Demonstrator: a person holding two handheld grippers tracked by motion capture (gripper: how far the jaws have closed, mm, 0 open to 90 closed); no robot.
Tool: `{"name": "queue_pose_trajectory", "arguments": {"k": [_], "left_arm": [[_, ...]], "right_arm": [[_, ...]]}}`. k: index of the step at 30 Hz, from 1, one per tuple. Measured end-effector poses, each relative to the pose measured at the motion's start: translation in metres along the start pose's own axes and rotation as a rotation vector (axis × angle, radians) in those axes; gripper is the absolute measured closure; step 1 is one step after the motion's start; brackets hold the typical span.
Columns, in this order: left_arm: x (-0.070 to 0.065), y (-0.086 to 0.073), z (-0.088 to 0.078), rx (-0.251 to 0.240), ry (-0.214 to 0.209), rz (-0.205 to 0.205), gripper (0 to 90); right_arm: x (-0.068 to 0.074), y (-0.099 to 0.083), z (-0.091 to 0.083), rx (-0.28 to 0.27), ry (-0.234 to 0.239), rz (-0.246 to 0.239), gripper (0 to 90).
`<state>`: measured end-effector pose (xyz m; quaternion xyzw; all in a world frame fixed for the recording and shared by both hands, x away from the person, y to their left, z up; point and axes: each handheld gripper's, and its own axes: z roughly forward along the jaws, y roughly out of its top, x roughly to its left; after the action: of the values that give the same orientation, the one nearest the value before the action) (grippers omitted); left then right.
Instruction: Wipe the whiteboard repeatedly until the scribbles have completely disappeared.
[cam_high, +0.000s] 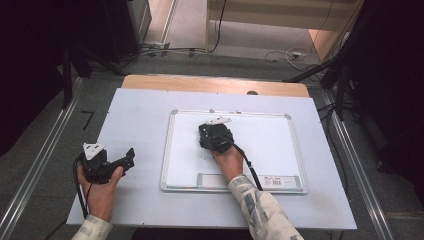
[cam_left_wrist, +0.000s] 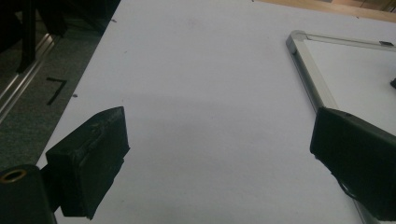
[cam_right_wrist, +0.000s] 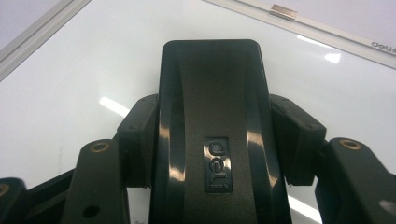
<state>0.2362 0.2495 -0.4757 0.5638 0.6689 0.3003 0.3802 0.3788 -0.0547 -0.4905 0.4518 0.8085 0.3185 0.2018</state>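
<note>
The right tool (cam_right_wrist: 212, 140) is clamped on a black whiteboard eraser (cam_right_wrist: 212, 93), its two pads pressing the eraser's sides, as the right gripper view shows. The eraser's glossy back carries a small raised plate reading "deli". In the high view that tool (cam_high: 214, 136) sits over the upper middle of a whiteboard (cam_high: 270, 145), with the person's right hand (cam_high: 229, 161) behind it and its cable trailing back along a patterned sleeve (cam_high: 260, 210).

The whiteboard lies flat on the tabletop (cam_high: 135, 120), which is covered in pale sheeting, and has a silver frame. In the right gripper view the frame's far rail bears a small printed word that begins "deli", cut off by the edge. A label with a barcode sits at the board's near right corner (cam_high: 274, 181); its print is too small to read.

The left tool (cam_left_wrist: 219, 154) has its jaws wide apart with nothing between them, over bare tabletop just left of the board's frame. In the high view it (cam_high: 129, 159) rests in the left hand (cam_high: 102, 187), well apart from the eraser.

Around the tabletop are grey floor, metal rails, cables and dark stands. A black mark shaped like a "7" lies on the floor (cam_high: 88, 120) to the left.
</note>
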Motion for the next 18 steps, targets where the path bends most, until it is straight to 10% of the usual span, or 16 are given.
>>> {"name": "queue_pose_trajectory", "arguments": {"k": [18], "left_arm": [[-0.002, 0.001, 0.0, -0.005, -0.012, 0.004, 4.8]], "right_arm": [[0.051, -0.004, -0.004, -0.002, 0.064, -0.054, 37.6]]}}
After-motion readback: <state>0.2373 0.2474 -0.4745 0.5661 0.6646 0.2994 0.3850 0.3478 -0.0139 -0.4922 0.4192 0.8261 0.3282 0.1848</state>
